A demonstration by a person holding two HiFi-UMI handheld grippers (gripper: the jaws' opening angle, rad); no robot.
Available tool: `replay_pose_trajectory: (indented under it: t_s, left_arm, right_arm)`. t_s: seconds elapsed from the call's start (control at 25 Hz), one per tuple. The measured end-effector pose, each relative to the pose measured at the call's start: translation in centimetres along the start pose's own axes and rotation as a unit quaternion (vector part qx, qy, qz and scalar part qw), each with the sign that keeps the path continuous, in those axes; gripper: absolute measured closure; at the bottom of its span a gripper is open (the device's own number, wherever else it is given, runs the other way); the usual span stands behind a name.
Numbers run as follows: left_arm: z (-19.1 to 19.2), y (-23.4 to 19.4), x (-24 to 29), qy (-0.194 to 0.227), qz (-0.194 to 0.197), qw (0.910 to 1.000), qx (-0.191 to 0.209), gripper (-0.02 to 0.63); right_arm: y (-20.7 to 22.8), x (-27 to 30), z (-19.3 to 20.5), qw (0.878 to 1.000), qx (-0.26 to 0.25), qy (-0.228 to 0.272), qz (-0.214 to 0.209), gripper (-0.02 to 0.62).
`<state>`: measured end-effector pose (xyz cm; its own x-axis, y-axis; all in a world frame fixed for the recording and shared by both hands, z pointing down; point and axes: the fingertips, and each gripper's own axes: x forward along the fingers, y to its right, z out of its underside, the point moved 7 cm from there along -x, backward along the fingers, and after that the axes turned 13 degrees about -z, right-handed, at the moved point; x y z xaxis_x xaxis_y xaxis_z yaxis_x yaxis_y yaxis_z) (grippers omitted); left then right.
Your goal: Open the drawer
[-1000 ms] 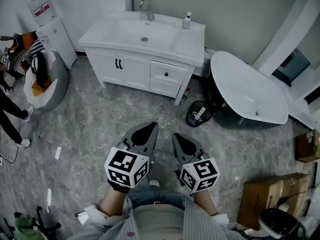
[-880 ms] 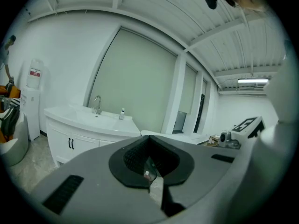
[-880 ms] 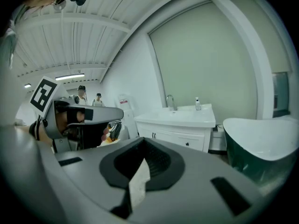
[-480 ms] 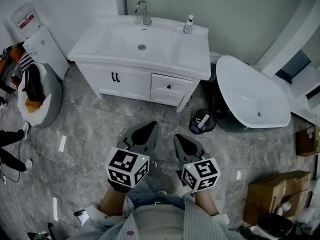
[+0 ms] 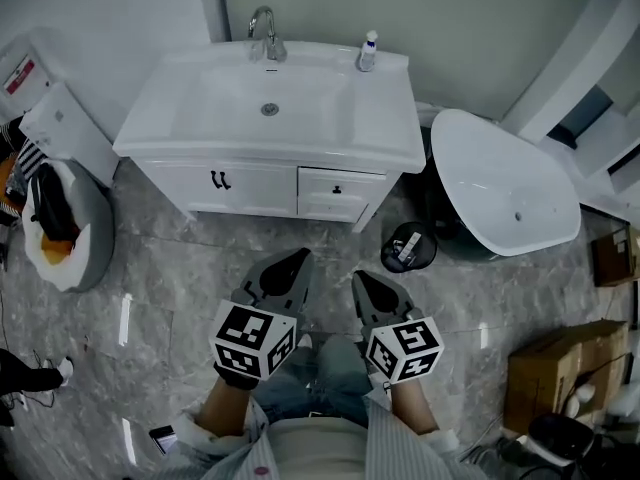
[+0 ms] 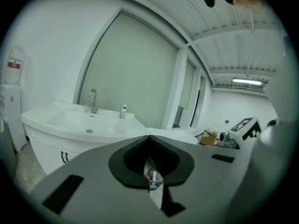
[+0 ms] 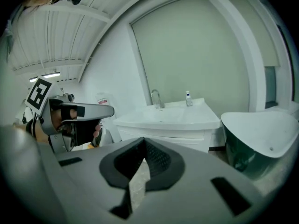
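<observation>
The drawer [image 5: 352, 182] sits shut in the right part of the white sink cabinet [image 5: 250, 190], under the basin, with a small dark knob [image 5: 337, 189] at its middle. Both tools are well short of it, over the floor. The left gripper [image 5: 297, 256] and the right gripper [image 5: 361, 277] each have their jaws pressed together with nothing between them.

The main risk is probably arriving at the knob with the jaws closed, so the tips only bump it. The knob is small, and a slightly off-centre pinch would likely slip off on the pull. A second drawer front [image 5: 328, 209] lies just below, and the door handles [image 5: 218, 179] are to the left, so the wrong one could be taken. The dark bin [image 5: 407, 246] near the cabinet's right foot could get knocked.
</observation>
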<state>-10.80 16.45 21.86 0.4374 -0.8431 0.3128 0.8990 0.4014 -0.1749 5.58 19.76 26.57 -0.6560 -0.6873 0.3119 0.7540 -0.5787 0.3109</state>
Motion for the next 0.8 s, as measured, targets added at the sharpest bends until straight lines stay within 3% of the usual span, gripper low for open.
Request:
replay_pose_trajectory:
  t_s: [0.28,0.8]
  left_arm:
    - [0.6,-1.4,2.5,-0.023,0.008,0.9997,-0.009,0.589]
    - [-2.0,-2.3,11.5,-0.021,0.003,0.9997,-0.010,0.589]
  right_arm:
    - [1.8,1.4,-0.1,0.999,0.006,-0.019,0.029,0.588]
    - [9.2,6.1,-3.3,1.000,0.012,-0.024,0.015,0.588]
